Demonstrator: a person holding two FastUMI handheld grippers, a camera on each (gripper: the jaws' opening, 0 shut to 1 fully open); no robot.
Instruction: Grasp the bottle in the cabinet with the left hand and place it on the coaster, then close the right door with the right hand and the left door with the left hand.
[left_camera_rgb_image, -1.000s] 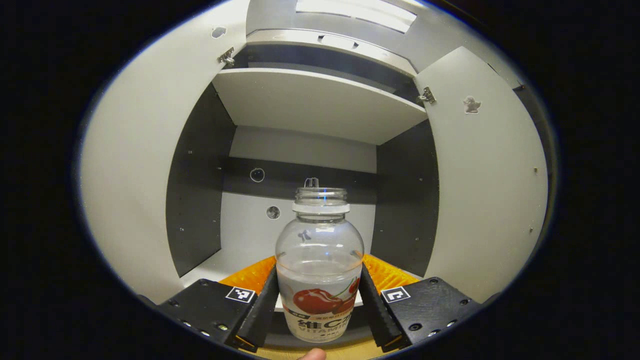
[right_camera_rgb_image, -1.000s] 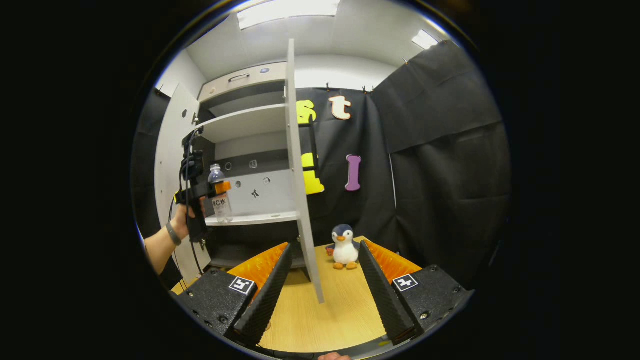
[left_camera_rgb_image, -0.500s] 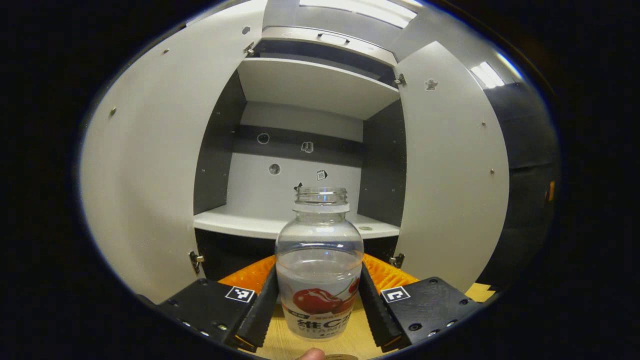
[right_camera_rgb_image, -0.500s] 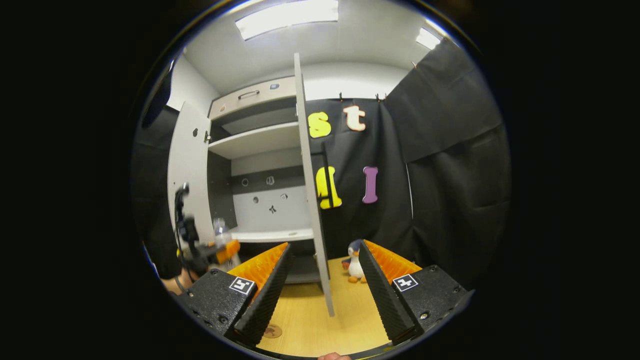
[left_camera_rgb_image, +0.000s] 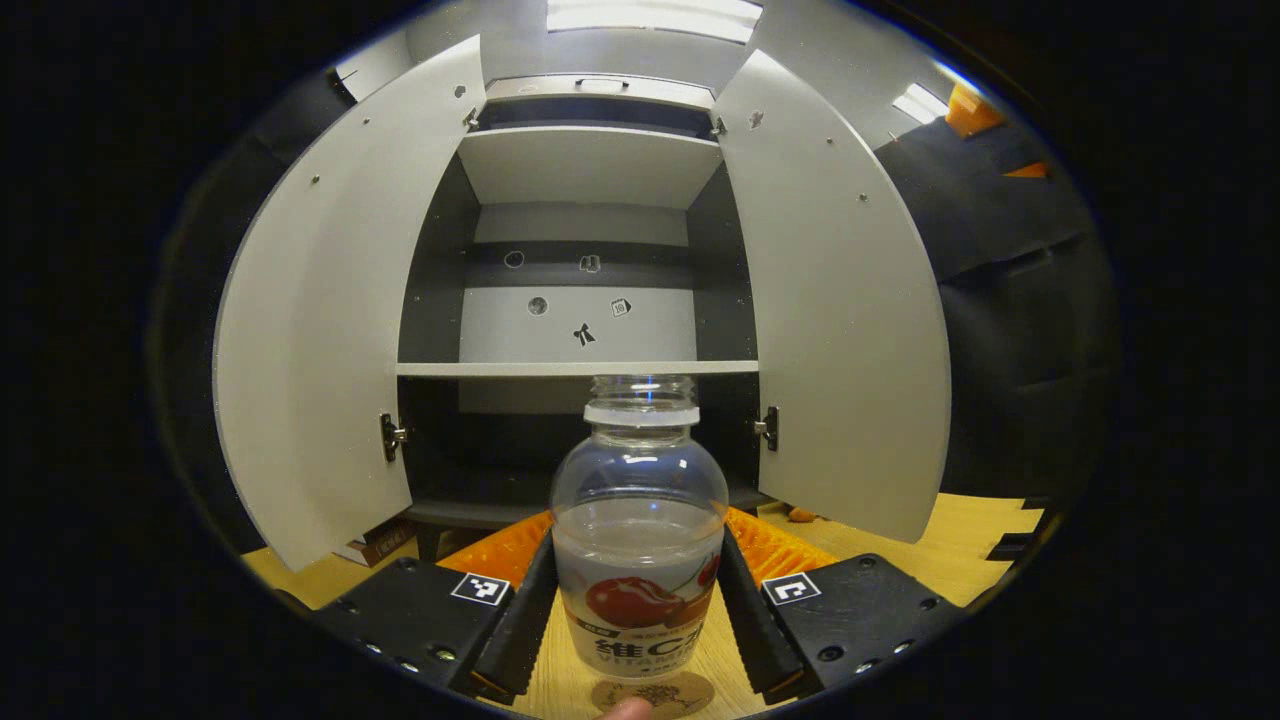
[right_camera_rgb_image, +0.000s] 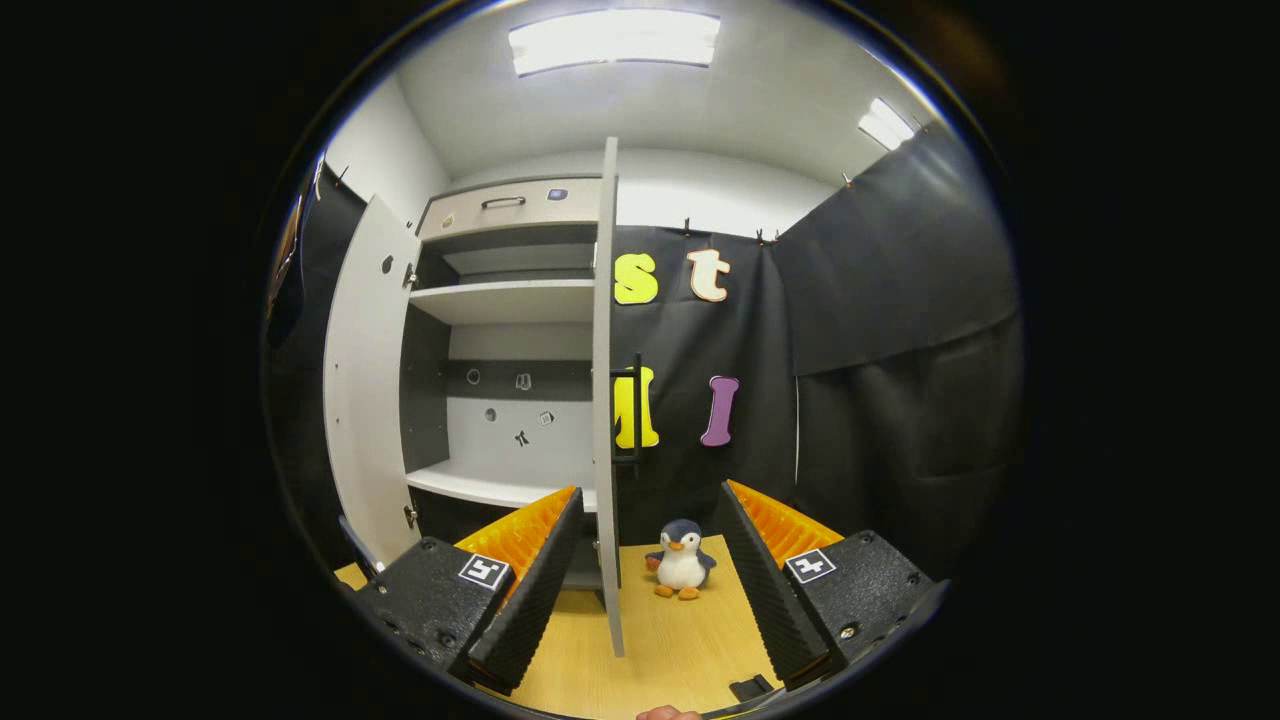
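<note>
Bottle (left_camera_rgb_image: 640, 520) sits upright between the left tool's (left_camera_rgb_image: 638, 610) fingers (left_camera_rgb_image: 525, 610), both pressing its labelled lower half, so the left tool is pinching the bottle. Neck and open mouth stick up above the fingers; no cap on it. Clear body, partly filled, level visible around the shoulder.

Coaster (left_camera_rgb_image: 652, 694) is directly under the bottle base on the tabletop (left_camera_rgb_image: 985, 555), at the near edge of the left gripper view. Bottle base looks right at the coaster; can't tell if it's touching or just above. A fingertip (left_camera_rgb_image: 625, 709) pokes in at the very bottom, touching the coaster's near edge.

Cabinet (left_camera_rgb_image: 585, 290) is far behind the bottle, well apart from it. Both doors swung open: left door (left_camera_rgb_image: 320, 330) to the left, right door (left_camera_rgb_image: 840, 320) to the right. Shelves inside hold nothing but small stickers on the back panel.

Right tool (right_camera_rgb_image: 645, 590) is spread wide, holding nothing. In the right gripper view, right door (right_camera_rgb_image: 606, 400) is seen edge-on, standing between its fingers but farther off, not touched. Toy penguin (right_camera_rgb_image: 681, 560) sits on the tabletop (right_camera_rgb_image: 680, 640) just right of that door edge, also framed between the fingers, far of them. Left door (right_camera_rgb_image: 365, 390) stands open at the left of that view.
</note>
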